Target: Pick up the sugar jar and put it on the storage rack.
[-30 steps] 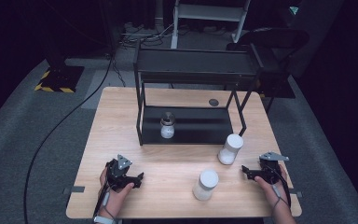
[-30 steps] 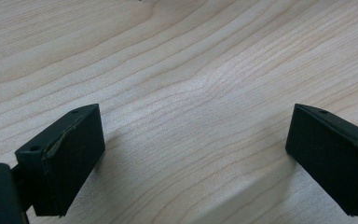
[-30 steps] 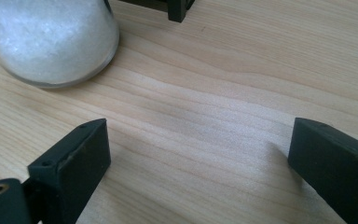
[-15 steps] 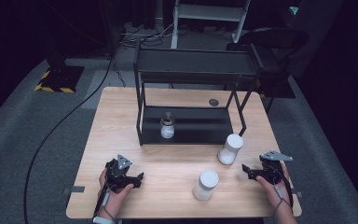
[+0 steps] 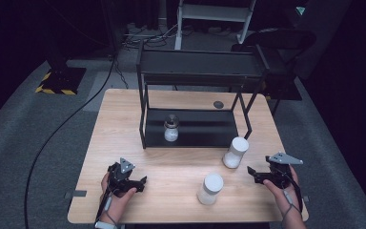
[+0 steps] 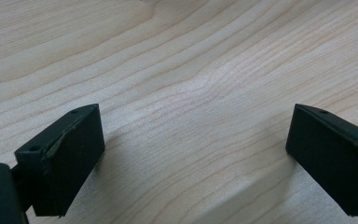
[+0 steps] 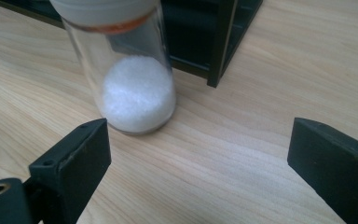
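Two clear jars with white lids and white powder stand on the wooden table [image 5: 124,124]. One jar [image 5: 236,152] is by the rack's front right leg. The other jar [image 5: 210,189] is nearer the front edge. A smaller jar [image 5: 171,129] with a dark lid sits on the black rack's lower shelf [image 5: 195,129]. My left gripper [image 5: 140,182] rests low at the front left, open over bare wood [image 6: 196,158]. My right gripper [image 5: 251,172] is at the front right, open and empty [image 7: 198,158]. It faces the jar by the leg [image 7: 137,88], which stands just beyond its jaws.
The black two-level rack [image 5: 200,71] takes up the table's back half, and its corner post [image 7: 219,46] stands right behind the near jar. A small dark disc [image 5: 218,104] lies on the table behind the rack. A cable [image 5: 62,129] runs across the floor at the left.
My right hand has lifted a little and shifted slightly, with its jaws the same width. The left hand and the jars have stayed where they were.
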`<state>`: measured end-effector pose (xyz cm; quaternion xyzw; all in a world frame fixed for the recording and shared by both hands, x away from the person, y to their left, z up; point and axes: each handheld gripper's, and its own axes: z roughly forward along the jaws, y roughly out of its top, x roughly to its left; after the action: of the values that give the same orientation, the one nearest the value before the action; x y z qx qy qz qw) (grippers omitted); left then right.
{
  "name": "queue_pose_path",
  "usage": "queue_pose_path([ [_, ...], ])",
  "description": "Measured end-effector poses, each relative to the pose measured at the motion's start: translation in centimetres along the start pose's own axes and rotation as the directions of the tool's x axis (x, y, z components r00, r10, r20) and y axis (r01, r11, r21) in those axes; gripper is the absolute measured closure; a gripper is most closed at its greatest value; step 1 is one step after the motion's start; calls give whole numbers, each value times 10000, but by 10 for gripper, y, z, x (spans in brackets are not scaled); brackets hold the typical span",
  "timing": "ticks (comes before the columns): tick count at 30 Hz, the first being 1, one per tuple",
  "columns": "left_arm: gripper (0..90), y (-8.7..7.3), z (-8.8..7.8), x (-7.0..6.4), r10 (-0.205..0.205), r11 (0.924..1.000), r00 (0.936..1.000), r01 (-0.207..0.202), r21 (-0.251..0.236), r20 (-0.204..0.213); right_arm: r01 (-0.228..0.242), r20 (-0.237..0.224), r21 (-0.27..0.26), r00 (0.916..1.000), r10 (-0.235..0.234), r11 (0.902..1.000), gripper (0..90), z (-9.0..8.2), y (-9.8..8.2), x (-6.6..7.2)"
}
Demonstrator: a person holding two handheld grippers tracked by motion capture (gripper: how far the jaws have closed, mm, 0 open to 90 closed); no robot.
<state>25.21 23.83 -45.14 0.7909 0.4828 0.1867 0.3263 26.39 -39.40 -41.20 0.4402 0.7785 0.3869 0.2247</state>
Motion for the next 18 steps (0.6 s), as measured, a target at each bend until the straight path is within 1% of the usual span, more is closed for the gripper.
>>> queue_pose_path([
  [4,43,0,0,0,-4,10000,10000,4,-4,-9,131,-119,-166,9998,-133,9998,59,-5,2,2],
  [11,42,0,0,0,-7,10000,10000,7,-1,-17,145,-314,-379,9994,-157,9992,61,-12,7,7],
  [15,43,0,0,0,-6,10000,10000,6,0,-17,179,-514,-509,9985,-205,9985,60,-16,11,11],
  [18,43,0,0,0,-5,10000,10000,5,-1,-18,317,-621,-587,9974,-354,9978,60,-20,15,16],
])
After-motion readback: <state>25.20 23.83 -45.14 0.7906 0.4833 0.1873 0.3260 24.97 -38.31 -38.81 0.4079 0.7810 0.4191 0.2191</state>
